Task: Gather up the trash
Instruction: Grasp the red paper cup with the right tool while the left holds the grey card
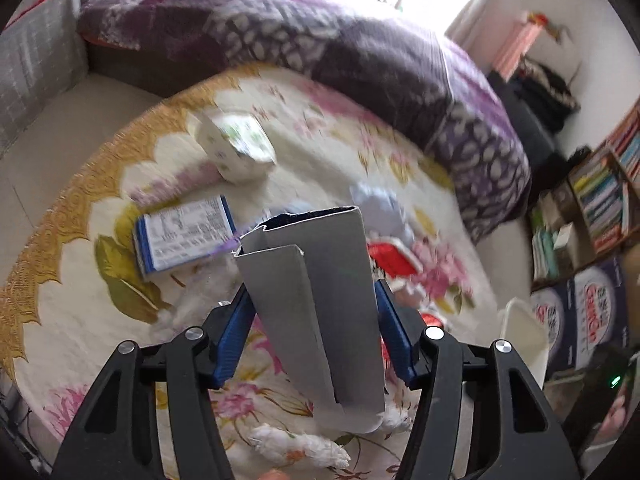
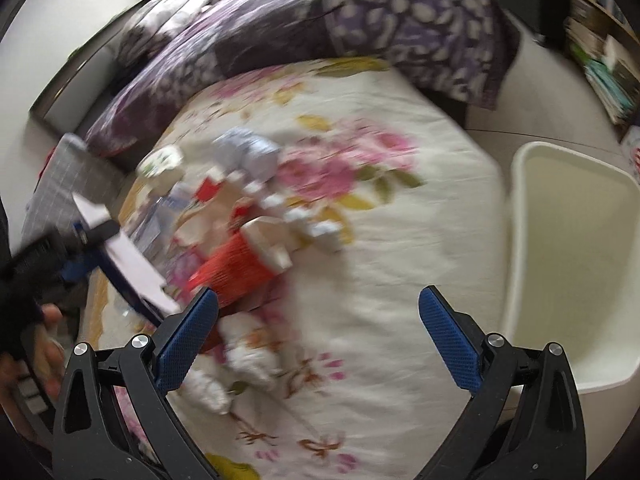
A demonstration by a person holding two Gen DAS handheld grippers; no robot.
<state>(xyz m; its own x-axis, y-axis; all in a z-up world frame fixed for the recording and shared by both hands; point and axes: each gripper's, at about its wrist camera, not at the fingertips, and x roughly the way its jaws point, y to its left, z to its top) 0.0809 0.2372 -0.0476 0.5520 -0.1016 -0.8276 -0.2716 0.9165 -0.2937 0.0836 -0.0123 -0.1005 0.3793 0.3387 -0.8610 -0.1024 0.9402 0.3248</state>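
Trash (image 2: 256,236) is lying scattered on the bedspread (image 2: 380,280) — the bin (image 2: 568,264) is standing to its right, a blanket (image 2: 320,28) lying behind.

A flattened grey carton (image 1: 320,312) stands upright above scattered trash (image 2: 256,216) near a white bin (image 2: 568,260).

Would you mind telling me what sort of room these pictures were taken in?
Most likely a bedroom at home. A bed with a floral sheet carries a folded purple blanket, and a bookshelf crammed with books stands by the wall. A white bin sits beside the bed.
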